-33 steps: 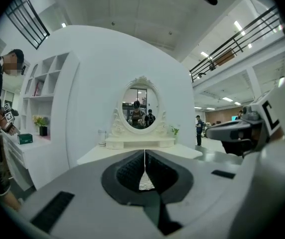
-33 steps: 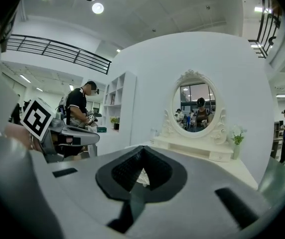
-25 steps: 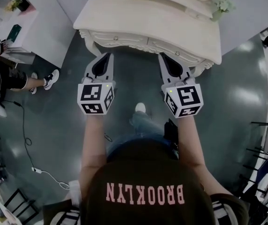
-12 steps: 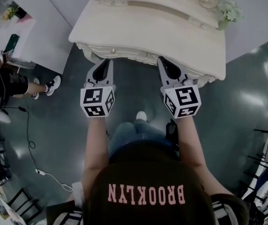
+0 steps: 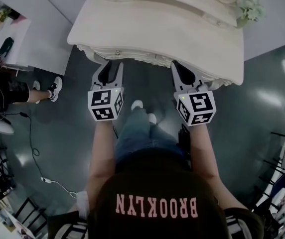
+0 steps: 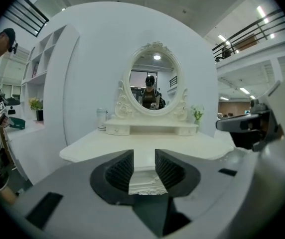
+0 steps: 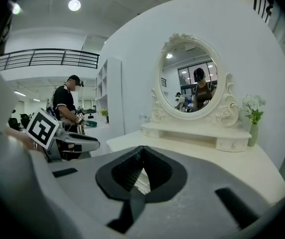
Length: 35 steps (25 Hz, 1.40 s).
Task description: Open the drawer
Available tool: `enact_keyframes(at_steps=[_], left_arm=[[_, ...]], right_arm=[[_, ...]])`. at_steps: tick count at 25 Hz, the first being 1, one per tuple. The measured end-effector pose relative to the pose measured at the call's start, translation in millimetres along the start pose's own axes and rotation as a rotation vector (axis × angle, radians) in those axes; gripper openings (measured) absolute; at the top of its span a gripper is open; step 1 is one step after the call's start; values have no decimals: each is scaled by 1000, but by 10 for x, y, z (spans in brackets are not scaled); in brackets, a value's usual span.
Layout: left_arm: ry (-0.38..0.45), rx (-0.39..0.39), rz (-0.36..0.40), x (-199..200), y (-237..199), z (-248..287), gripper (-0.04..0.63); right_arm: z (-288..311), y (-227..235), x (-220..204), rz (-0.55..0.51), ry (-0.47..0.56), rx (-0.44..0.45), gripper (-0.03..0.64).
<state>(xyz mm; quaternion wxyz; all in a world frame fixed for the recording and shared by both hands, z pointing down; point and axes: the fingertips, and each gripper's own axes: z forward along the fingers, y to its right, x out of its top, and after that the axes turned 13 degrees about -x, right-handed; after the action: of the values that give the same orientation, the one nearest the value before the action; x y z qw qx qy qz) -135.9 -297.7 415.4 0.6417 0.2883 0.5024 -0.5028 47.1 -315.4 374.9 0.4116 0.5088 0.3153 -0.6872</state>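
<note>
— Drawer (image 5: 132,55) first, where's it sitting?

— In the carved front of the cream dressing table (image 5: 157,29), right under the tabletop's edge. It's flush with that front, so it's shut, and its small round knob (image 5: 116,52) shows in the head view. What's inside can't be seen.

— And the grippers?

— Left gripper (image 5: 110,66) points at that front, just below the knob in the head view. Its jaws have just been opening and now stand apart. Only the carved edge farther off shows through the gap, and the pads press on nothing. Whether the tips touch the wood, I can't tell.

— Right side?

— Right gripper (image 5: 178,66) is aimed at the same front, further along, well apart from the left one. Its jaws meet at the tips, closed and empty.

— Anything on top of the table?

— Oval mirror (image 6: 151,86) in a scrolled frame at the back. A low shelf with two little drawers (image 6: 113,129) runs under it, both shut. A white jar (image 6: 101,118) stands at one end, lid on. At the other end is a vase (image 5: 248,8) with pale flowers in it.

— Further out?

— Dark glossy floor (image 5: 242,108) and a cable (image 5: 30,148) trailing across it. Another person (image 5: 3,83) is off to the left by a white shelf unit (image 6: 43,63).
</note>
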Motion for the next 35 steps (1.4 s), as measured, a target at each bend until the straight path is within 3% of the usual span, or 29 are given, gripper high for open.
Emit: enact_keyframes(at_steps=[7, 17, 35], left_arm=[[-91, -11, 4, -234, -255, 315, 123], [-247, -15, -47, -844, -616, 770, 123], [-461, -26, -107, -1710, -1020, 1385, 125]], right_arm=[[277, 67, -211, 46, -75, -40, -5], [594, 181, -654, 146, -198, -108, -5], [794, 205, -991, 83, -334, -149, -5]])
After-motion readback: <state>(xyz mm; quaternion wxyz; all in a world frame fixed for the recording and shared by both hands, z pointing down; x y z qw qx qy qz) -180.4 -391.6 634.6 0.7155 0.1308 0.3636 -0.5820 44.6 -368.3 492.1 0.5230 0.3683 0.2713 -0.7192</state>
